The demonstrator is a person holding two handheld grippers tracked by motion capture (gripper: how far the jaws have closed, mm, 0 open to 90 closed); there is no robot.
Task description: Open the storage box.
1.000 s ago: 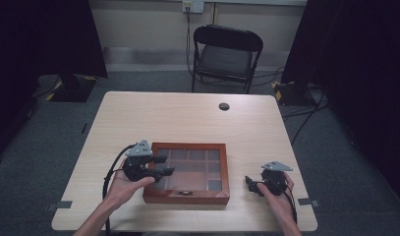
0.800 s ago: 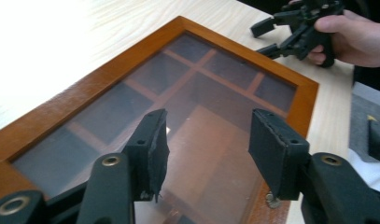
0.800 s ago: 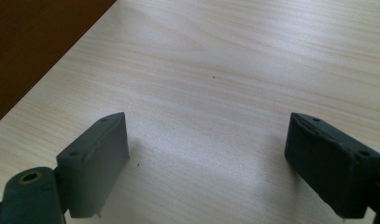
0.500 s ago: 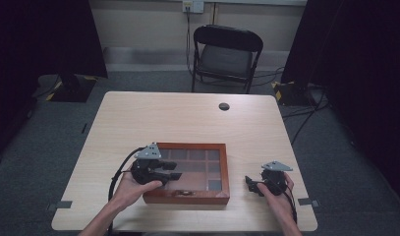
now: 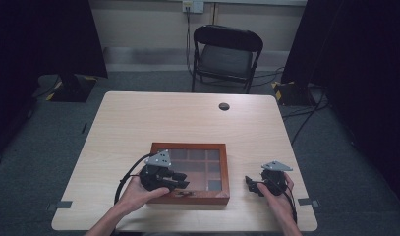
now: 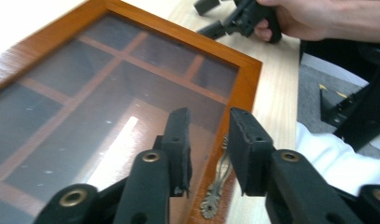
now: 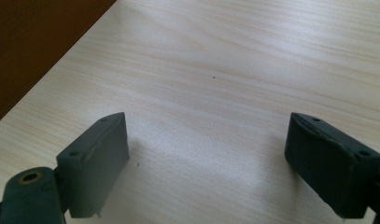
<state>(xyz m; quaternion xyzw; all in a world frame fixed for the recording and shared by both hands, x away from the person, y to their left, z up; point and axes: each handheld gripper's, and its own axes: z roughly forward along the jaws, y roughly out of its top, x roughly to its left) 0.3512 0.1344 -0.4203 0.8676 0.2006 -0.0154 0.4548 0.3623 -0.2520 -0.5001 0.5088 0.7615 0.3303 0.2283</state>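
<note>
Wooden glass-lidded box [image 5: 189, 173], no legible writing

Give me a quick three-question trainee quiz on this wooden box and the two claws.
1. True or false: the right claw hangs over the box.
2. The box lid is mostly: A glass, B solid wood, C cloth.
3. Which claw is at the brass latch?

Key
1. False: it is over bare table.
2. A.
3. The left claw. Its jaws have just been closing, the latch lies below the gap, and nothing is pinched.
</note>
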